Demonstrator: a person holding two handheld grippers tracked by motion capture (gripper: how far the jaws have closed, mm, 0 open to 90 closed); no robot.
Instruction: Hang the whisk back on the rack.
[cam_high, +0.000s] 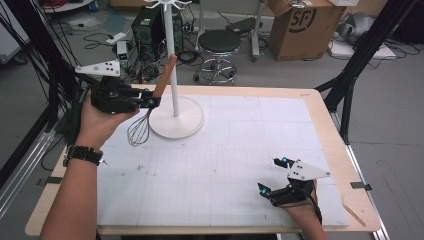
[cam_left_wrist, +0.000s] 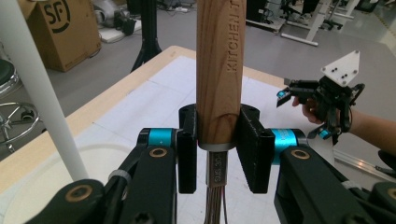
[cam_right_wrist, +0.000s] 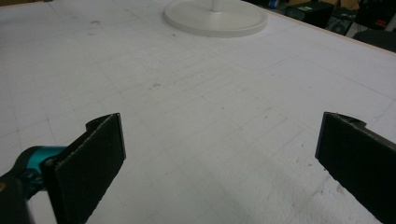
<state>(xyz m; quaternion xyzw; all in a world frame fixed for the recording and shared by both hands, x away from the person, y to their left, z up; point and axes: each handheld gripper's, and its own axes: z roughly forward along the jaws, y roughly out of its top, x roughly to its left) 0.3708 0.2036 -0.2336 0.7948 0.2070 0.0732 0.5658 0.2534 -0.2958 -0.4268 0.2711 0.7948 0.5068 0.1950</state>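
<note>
left gripper (cam_high: 151, 101) is clamped on the whisk (cam_high: 150, 102), jaws pressed on both sides of the lower end of the wooden handle, just above the metal collar. in the left gripper view the handle (cam_left_wrist: 219, 70) runs up between the two black pads (cam_left_wrist: 254, 149), nearly upright, with stamped lettering on the wood, and the wires (cam_left_wrist: 215, 205) drop out below the jaws.

from the high view the whisk hangs in the air over the back left part of the table (cam_high: 250, 90), clear of the white mat (cam_high: 225, 165). handle tilts up and to the right, top end close to the white pole (cam_high: 171, 60) of the stand; can't tell if they touch. wire head points down and left, just beside the round stand base (cam_high: 187, 125). the left hand (cam_high: 102, 120) holds the gripper from the left edge, dark bracelet on the wrist.

right gripper (cam_high: 272, 176) sits low at the near right of the mat, well apart from the whisk. jaws spread wide, nothing between them; right gripper view shows bare mat between the two pads (cam_right_wrist: 91, 163) and the stand base (cam_right_wrist: 215, 21) far ahead.

cardboard box (cam_high: 300, 25) and stool (cam_high: 219, 50) stand on the floor behind the table.
</note>
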